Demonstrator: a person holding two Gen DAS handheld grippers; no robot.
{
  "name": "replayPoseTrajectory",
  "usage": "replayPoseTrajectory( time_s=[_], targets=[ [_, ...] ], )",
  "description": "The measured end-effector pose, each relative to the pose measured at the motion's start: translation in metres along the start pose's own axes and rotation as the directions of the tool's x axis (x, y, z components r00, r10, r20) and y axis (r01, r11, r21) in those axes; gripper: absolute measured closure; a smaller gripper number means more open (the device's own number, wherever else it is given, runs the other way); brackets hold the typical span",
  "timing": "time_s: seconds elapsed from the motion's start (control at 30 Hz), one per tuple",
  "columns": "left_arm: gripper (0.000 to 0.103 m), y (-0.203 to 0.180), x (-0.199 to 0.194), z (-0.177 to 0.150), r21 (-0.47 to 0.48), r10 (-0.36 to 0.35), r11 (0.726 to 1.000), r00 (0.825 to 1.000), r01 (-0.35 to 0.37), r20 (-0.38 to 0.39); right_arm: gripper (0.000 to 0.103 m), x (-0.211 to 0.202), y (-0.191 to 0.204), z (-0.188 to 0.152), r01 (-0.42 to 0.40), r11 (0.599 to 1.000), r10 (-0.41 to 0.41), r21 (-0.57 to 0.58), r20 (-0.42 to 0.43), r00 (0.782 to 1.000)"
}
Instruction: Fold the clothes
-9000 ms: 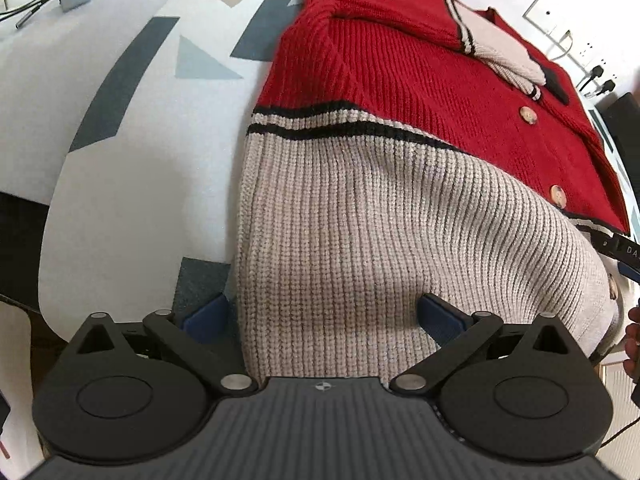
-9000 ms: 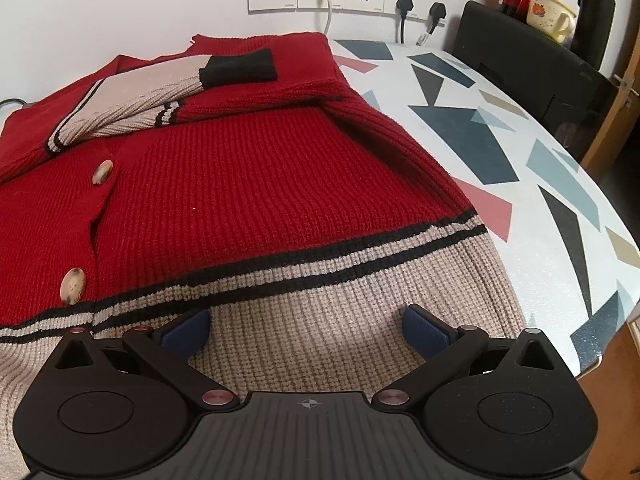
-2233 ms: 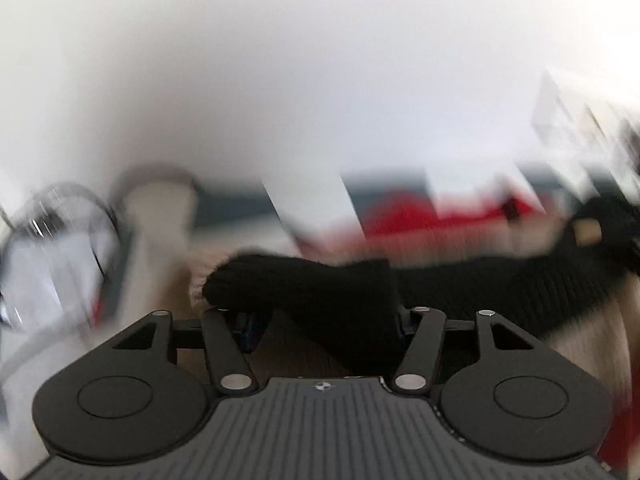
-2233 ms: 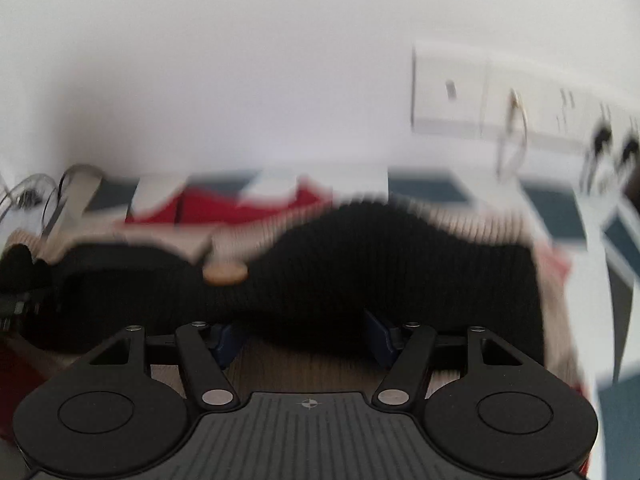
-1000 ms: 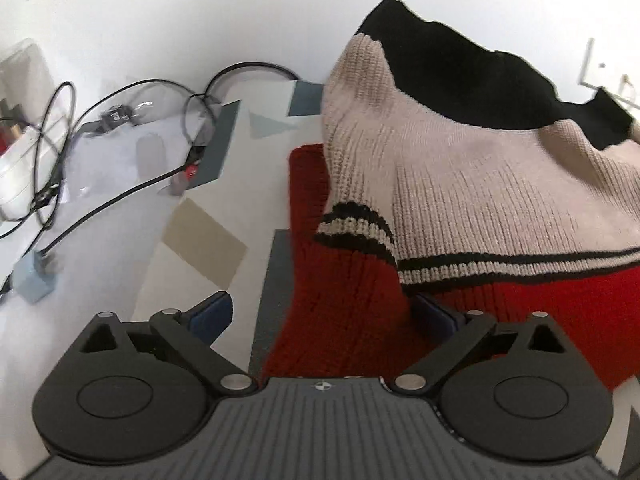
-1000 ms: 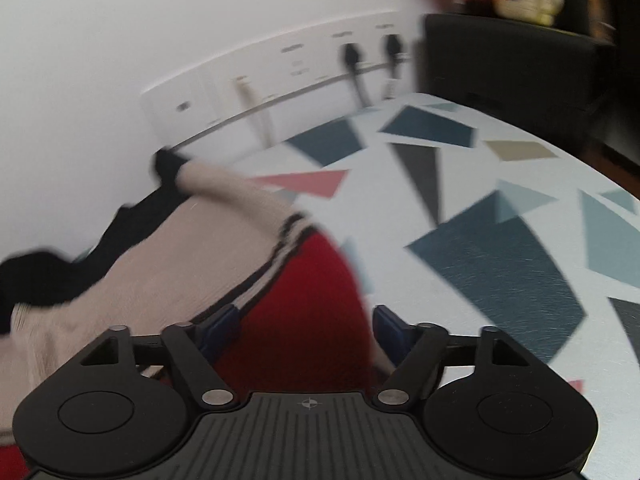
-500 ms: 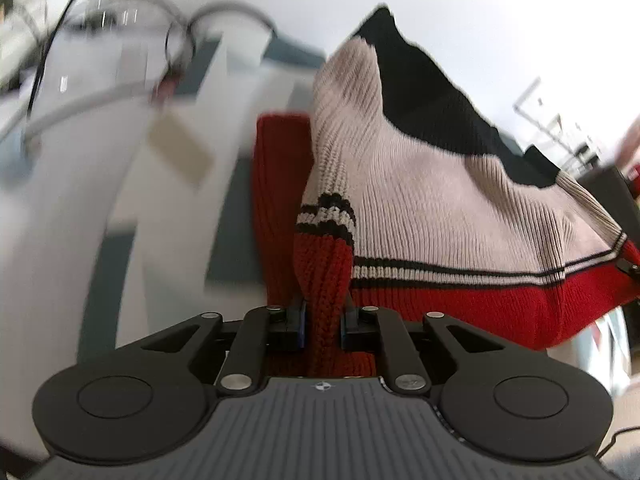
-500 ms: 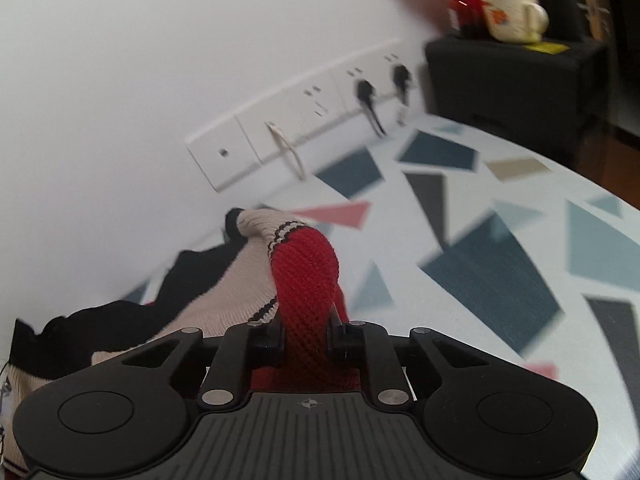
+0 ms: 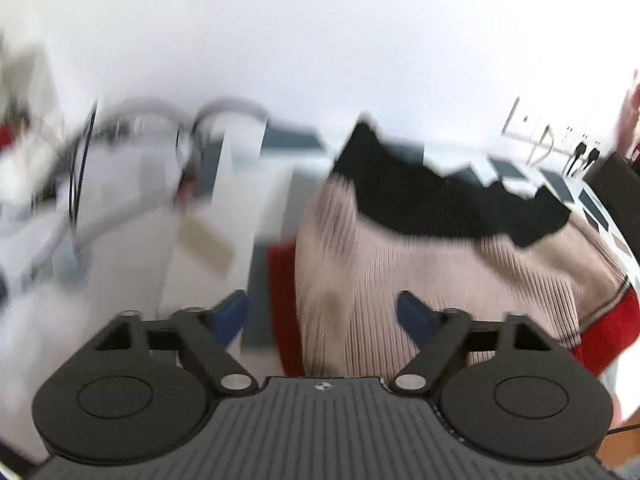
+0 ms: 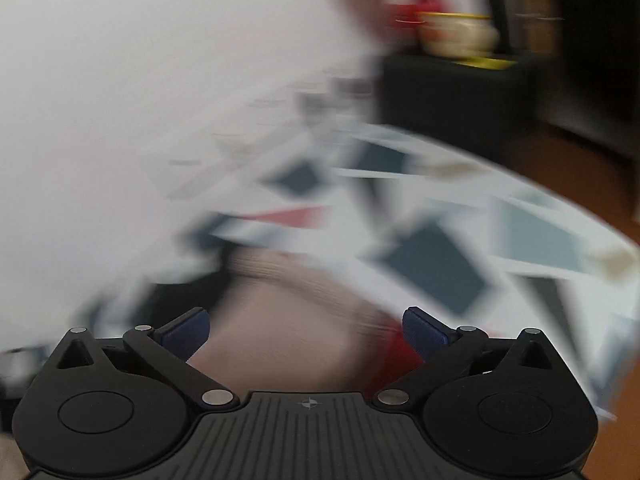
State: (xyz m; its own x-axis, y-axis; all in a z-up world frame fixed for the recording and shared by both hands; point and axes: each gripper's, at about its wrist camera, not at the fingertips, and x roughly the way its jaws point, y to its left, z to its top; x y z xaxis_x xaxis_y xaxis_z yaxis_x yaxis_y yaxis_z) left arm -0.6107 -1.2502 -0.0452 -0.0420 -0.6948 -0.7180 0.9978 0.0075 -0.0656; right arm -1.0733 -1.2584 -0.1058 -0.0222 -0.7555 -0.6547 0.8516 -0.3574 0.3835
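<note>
Both views are smeared by motion blur. The left gripper (image 9: 322, 312) stands wide open with nothing between its blue pads; the cardigan (image 9: 432, 252) lies folded on the table (image 9: 132, 248) just ahead, beige panel up, black hem at the far edge, red showing at the sides. The right gripper (image 10: 306, 330) is equally wide open and empty above the beige knit (image 10: 288, 312). The white tabletop carries geometric patches. Cables (image 9: 80, 168) and wall sockets (image 9: 560, 148) are barely legible; no writing can be read.
</note>
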Motion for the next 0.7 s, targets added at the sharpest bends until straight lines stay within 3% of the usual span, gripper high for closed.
replayPoseTrajectory(
  time_s=[0.1, 0.2, 0.3, 0.4, 0.47, 0.5, 0.53, 0.57, 0.6, 0.67, 0.7],
  targets=[
    [0.013, -0.026, 0.028, 0.027, 0.110, 0.062, 0.992, 0.996, -0.069, 0.060, 0.002, 0.021, 0.032, 0.023, -0.205, 0.967, 0.194, -0.149, -0.086, 0.977],
    [0.013, -0.056, 0.076, 0.045, 0.235, 0.084, 0.967, 0.995, -0.095, 0.060, 0.013, 0.053, 0.052, 0.041, -0.195, 0.920, 0.202, -0.340, -0.015, 0.979],
    [0.013, -0.069, 0.103, 0.049, 0.305, 0.086, 0.948, 0.995, -0.095, 0.041, 0.038, 0.108, 0.056, 0.052, -0.183, 0.898, 0.173, -0.400, -0.060, 0.983],
    [0.013, -0.073, 0.113, 0.049, 0.312, 0.076, 0.947, 0.997, -0.081, 0.029, 0.036, 0.157, 0.053, 0.049, -0.146, 0.867, 0.109, -0.477, -0.105, 0.988],
    [0.013, -0.075, 0.119, 0.048, 0.316, 0.069, 0.946, 0.997, -0.072, 0.021, 0.026, 0.183, 0.052, 0.043, -0.120, 0.846, 0.058, -0.519, -0.134, 0.989],
    [0.022, -0.076, 0.123, 0.048, 0.319, 0.066, 0.945, 0.998, -0.068, 0.017, 0.021, 0.189, 0.052, 0.038, -0.105, 0.841, 0.041, -0.530, -0.131, 0.991],
    [0.035, -0.077, 0.126, 0.048, 0.321, 0.063, 0.945, 0.998, -0.064, 0.013, 0.022, 0.195, 0.052, 0.033, -0.096, 0.837, 0.028, -0.539, -0.133, 0.991],
    [0.065, -0.078, 0.129, 0.048, 0.323, 0.060, 0.945, 0.998, -0.059, 0.009, 0.028, 0.200, 0.053, 0.028, -0.102, 0.832, 0.023, -0.545, -0.149, 0.989],
    [0.074, -0.080, 0.133, 0.048, 0.325, 0.056, 0.944, 0.998, -0.055, 0.005, 0.049, 0.205, 0.053, 0.022, -0.110, 0.827, 0.023, -0.552, -0.163, 0.986],
    [0.079, -0.082, 0.139, 0.048, 0.330, 0.050, 0.943, 0.999, -0.046, -0.004, 0.083, 0.203, 0.050, 0.017, -0.104, 0.813, 0.024, -0.572, -0.146, 0.989],
    [0.083, -0.083, 0.143, 0.048, 0.332, 0.046, 0.942, 0.999, -0.041, -0.008, 0.094, 0.198, 0.049, 0.018, -0.089, 0.814, 0.023, -0.574, -0.120, 0.992]
  ],
)
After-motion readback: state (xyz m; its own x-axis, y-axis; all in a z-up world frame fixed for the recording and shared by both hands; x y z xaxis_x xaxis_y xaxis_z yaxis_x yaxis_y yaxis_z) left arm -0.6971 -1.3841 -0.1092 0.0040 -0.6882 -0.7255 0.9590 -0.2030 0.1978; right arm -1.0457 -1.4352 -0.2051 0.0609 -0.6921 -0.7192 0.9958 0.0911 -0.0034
